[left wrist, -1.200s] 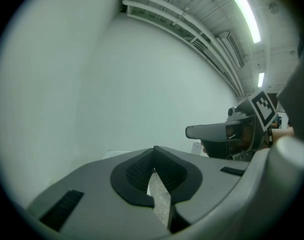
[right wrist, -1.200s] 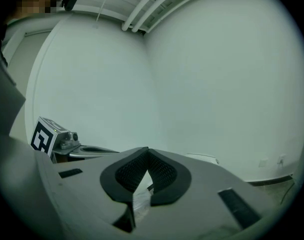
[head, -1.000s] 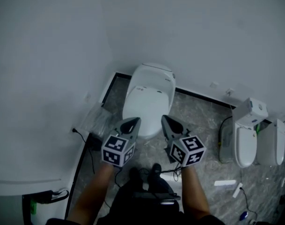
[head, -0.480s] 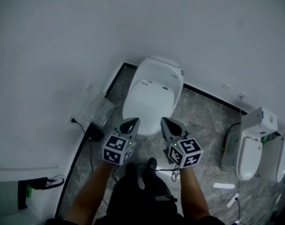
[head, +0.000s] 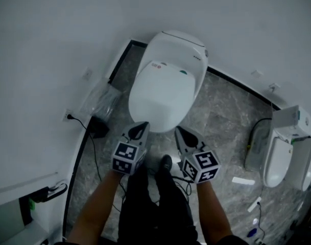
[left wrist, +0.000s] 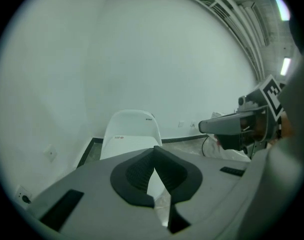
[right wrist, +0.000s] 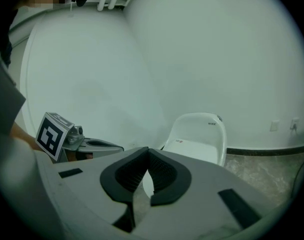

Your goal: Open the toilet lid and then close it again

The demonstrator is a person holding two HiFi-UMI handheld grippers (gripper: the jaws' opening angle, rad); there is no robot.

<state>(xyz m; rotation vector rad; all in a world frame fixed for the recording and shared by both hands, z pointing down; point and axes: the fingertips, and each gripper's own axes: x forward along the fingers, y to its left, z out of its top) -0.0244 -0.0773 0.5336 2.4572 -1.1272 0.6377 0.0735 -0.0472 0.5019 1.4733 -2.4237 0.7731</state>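
The glossy white oval plastic toilet lid is closed and lies flat on the white ceramic toilet. A small red mark and a darker green one sit near its hinge end. The toilet stands on the grey marbled floor, near a corner, with its back to the white wall.
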